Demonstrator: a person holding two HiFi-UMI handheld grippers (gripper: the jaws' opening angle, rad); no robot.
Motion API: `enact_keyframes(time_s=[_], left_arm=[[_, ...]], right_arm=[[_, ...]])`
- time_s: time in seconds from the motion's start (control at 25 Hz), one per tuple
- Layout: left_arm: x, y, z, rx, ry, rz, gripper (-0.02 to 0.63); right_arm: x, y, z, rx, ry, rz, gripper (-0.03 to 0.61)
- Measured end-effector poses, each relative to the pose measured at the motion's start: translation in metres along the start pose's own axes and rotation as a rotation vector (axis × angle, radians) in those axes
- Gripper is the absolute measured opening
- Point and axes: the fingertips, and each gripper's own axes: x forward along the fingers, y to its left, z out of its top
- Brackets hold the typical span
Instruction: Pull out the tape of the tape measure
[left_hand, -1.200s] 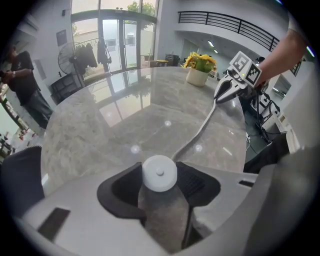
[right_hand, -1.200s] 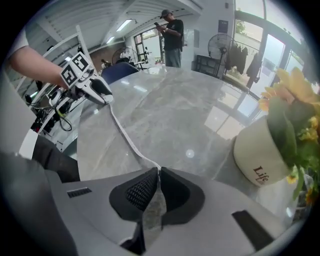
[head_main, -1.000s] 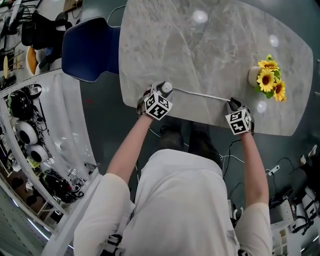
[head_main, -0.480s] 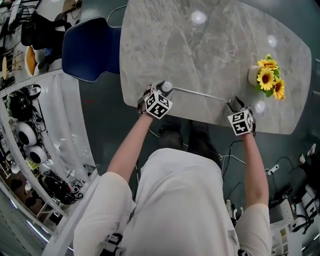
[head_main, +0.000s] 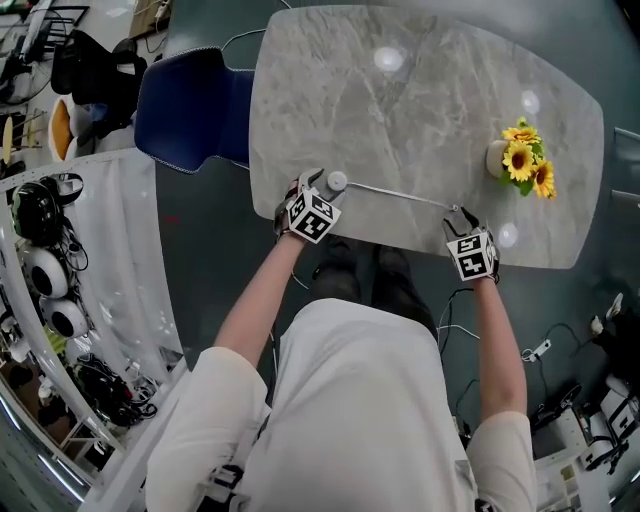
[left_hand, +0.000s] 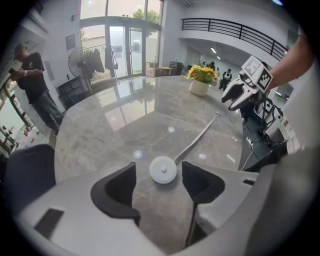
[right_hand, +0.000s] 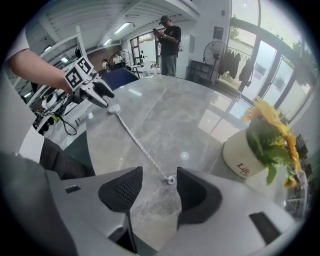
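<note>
Now gripping nothing. Just opened left gripper (left_hand: 159, 172) wide, jaws either side of the round case (left_hand: 163, 170), loose on the table (head_main: 420, 110) by its near-left edge, touching neither pad. Just opened right gripper (right_hand: 160, 175) wide too, ring end (right_hand: 171, 180) lying on the table between its jaws, just beside one pad. Drawn-out tape (right_hand: 137, 142) flat along the near edge, from case at left to ring end at right
</note>
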Motion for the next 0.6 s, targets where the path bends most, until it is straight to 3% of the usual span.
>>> enact_keyframes(time_s=[0.12, 0.32, 0.6], left_arm=[[-0.025, 0.001, 0.005, -0.039, -0.039, -0.012, 0.293], [-0.073, 0.0, 0.038, -0.098, -0.189, -0.102, 0.278], [-0.158, 0.007, 0.085, -0.05, -0.366, -0.117, 0.258]], right_arm=[[-0.02, 0.008, 0.011, 0.048, -0.044, -0.015, 0.232], [-0.058, 0.014, 0.04, 0.116, -0.141, -0.063, 0.208], [-0.123, 0.018, 0.081, 0.131, -0.274, -0.153, 0.168]])
